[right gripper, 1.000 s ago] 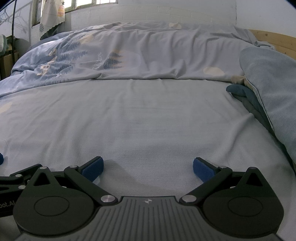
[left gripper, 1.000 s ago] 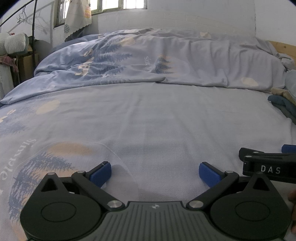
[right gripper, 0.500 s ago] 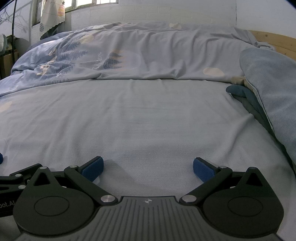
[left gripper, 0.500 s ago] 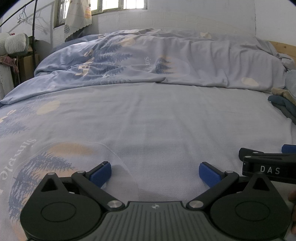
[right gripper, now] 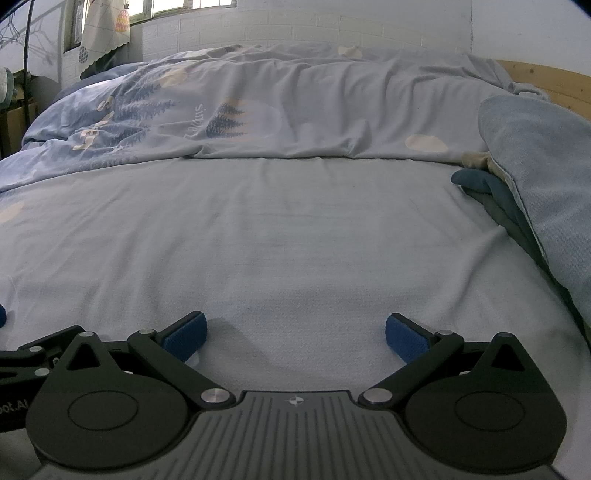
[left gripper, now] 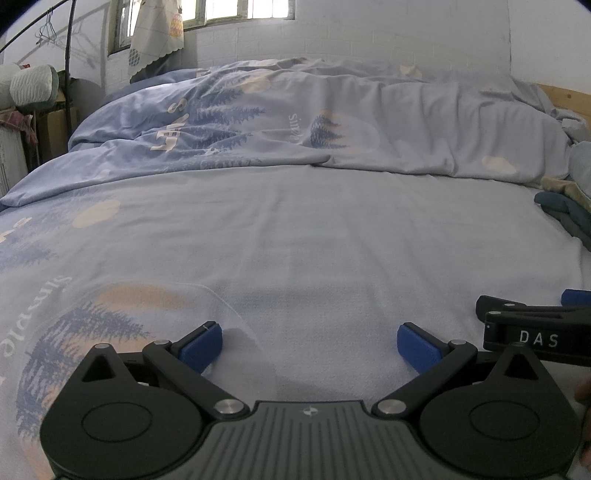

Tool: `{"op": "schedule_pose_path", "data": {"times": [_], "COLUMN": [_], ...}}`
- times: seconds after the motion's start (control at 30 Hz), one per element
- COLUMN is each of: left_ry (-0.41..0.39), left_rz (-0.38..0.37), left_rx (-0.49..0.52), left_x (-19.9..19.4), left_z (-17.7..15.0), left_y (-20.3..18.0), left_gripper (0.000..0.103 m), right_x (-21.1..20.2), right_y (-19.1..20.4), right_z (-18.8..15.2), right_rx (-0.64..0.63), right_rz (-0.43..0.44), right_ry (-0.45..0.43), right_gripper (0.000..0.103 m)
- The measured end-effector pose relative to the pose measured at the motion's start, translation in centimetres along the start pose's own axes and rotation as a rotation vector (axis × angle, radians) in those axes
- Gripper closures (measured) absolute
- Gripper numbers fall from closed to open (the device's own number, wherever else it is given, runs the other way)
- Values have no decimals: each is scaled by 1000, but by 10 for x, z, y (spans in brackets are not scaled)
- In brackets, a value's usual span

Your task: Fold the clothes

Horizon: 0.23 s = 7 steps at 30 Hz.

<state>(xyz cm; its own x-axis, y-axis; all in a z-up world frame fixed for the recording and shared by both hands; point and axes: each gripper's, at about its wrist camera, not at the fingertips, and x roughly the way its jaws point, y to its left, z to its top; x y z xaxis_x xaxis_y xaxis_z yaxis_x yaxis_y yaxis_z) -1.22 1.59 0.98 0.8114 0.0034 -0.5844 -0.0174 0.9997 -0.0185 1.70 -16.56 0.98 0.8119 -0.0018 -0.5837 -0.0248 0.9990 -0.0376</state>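
A: Where are the two claws?

B: Both sit low over the bed sheet [left gripper: 314,236], side by side. The left claw [left gripper: 310,341] has its blue pads spread wide with nothing between them. The right claw [right gripper: 293,334] is the same: released, pads far apart, only sheet in the gap.

A: Do they see each other?

B: Yes. In the left wrist view the right claw shows at the right edge, with the letters "DAS" on its black body. In the right wrist view a bit of the left claw's black linkage shows at the lower left edge.

A: And the clothes to fold?

B: They lie at the right side of the bed, well apart from both claws. A light blue garment [right gripper: 543,177] is heaped nearest the right edge, a dark blue-grey piece [right gripper: 480,184] pokes out from under it onto the sheet, and a small beige bit [right gripper: 474,159] shows behind that. From the left wrist view only the dark blue-grey edge [left gripper: 565,210] and a sliver of the rest are visible.

A: What else is on the bed?

B: A rumpled duvet [left gripper: 314,122] printed with dark blue trees, pale circles and lettering is bunched across the far half. Behind it are a white brick wall [left gripper: 369,33], a window [left gripper: 240,7] with a short curtain [left gripper: 155,33], and a strip of wooden headboard [right gripper: 546,79] at the right.
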Motion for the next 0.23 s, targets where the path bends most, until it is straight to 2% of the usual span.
{"op": "schedule_pose_path", "data": {"times": [0.23], "left_ry": [1], "left_rz": [1], "left_rx": [-3], "left_x": [-2], "left_z": [-1], "left_y": [-2], "left_gripper": [0], "right_x": [0], "right_y": [-4], "right_z": [1], "right_rx": [24], "right_rz": [21], "right_ry": [6], "right_gripper": [0]}}
